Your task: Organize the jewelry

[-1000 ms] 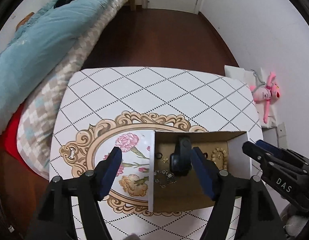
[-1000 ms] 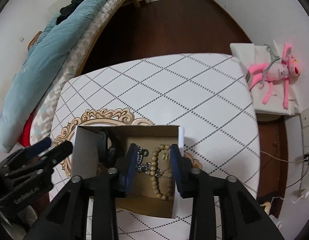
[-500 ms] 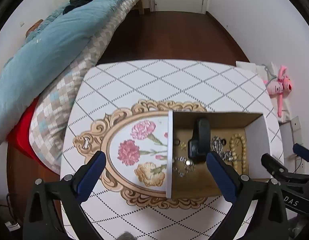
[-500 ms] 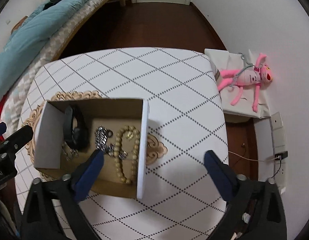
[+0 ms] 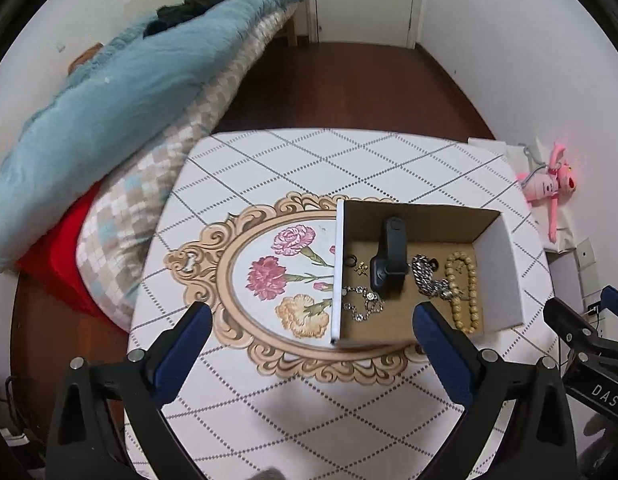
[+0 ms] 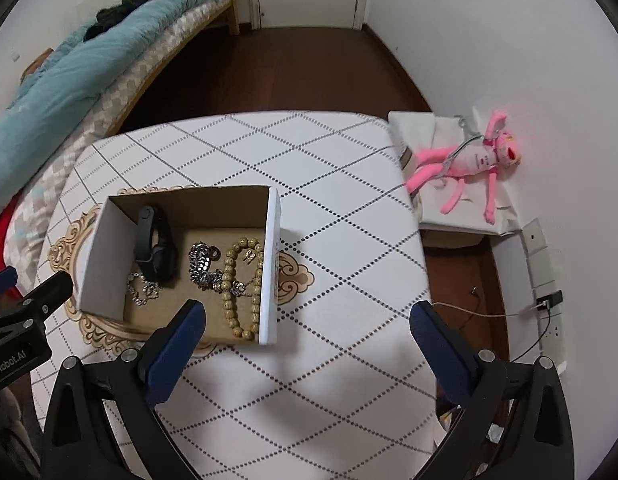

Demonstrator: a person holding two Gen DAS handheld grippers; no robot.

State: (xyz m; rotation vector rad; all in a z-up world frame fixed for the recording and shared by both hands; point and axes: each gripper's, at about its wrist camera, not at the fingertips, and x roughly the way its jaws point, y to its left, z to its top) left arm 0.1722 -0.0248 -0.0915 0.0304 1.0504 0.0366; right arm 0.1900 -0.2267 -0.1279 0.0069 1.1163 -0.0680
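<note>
An open cardboard box (image 5: 505,276) (image 6: 103,256) stands on the patterned table. Inside lie a black watch (image 5: 391,256) (image 6: 155,248), a silver chain (image 5: 429,280) (image 6: 203,262), a wooden bead bracelet (image 5: 465,292) (image 6: 239,284), a thin sparkly bracelet (image 5: 361,304) (image 6: 143,290) and small gold pieces (image 5: 363,267). My left gripper (image 5: 311,322) is open and empty, above the table in front of the box. My right gripper (image 6: 307,320) is open and empty, above the table in front of the box's right wall.
The white diamond-pattern table (image 5: 329,160) (image 6: 329,152) has a floral oval print (image 5: 277,276). A bed with a teal blanket (image 5: 109,112) lies left. A pink plush toy (image 6: 473,164) lies on a white box to the right. Cables and sockets (image 6: 549,300) are at the right wall.
Both grippers have opened wide and pulled back and up from the box. The right gripper has let go of the jewelry it was over; the box stays in place.
</note>
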